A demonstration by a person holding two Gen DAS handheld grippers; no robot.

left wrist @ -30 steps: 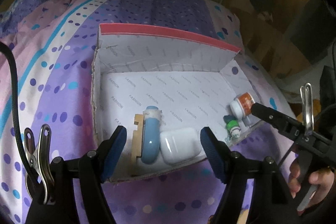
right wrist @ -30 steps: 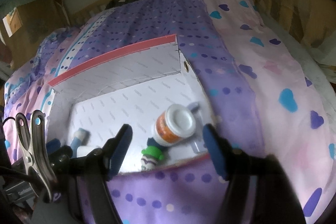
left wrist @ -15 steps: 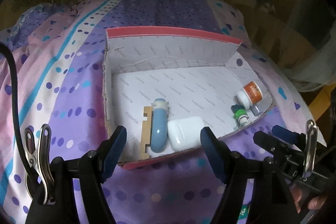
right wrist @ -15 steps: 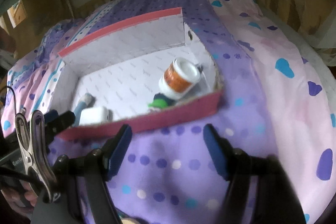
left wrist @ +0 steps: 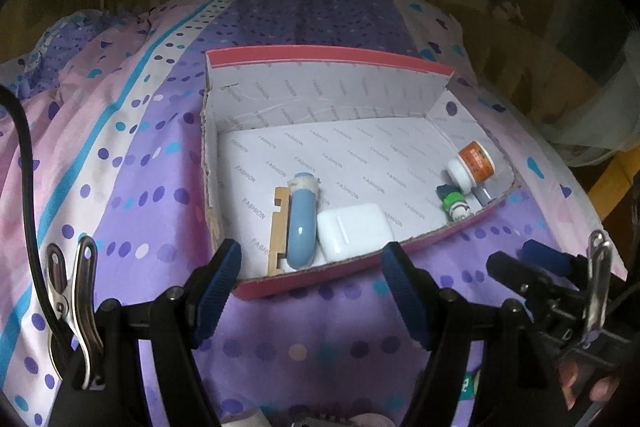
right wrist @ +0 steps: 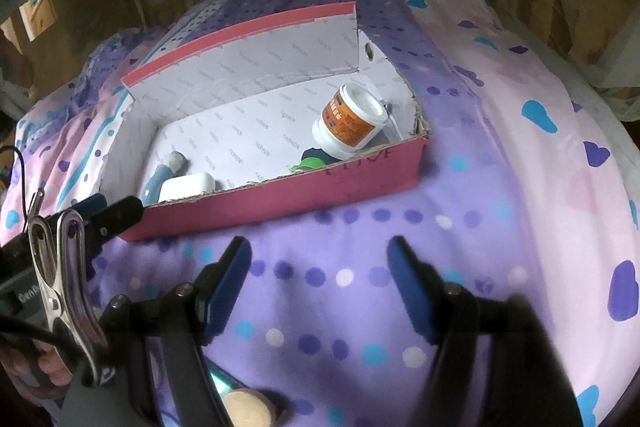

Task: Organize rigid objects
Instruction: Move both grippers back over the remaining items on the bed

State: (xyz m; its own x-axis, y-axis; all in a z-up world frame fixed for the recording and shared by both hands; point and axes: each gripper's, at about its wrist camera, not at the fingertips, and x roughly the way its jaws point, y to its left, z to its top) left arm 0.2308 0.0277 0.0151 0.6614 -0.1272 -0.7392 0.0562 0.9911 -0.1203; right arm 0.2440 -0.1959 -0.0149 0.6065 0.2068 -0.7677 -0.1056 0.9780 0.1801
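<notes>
- We are holding the left claw with its jaws apart and nothing between them, its tips hanging just over the near pink wall of the box.
- Just ahead of that claw, inside the box, a white case is lying against the near wall, with a blue tube touching its left side and a wooden strip left of the tube.
- Ahead and to the right of the left claw, in the box's right corner, an orange-labelled jar is lying on its side, a green-capped item just in front of it.
- We are keeping the right claw spread too, gripping nothing, over the dotted purple bedspread.
- The box is sitting ahead of the right claw, slightly left, not touching it.
- The jar is resting ahead of the right claw, in the box's near right corner.
- The left claw's tips are showing at the right claw's left, by the box's near left corner.
</notes>
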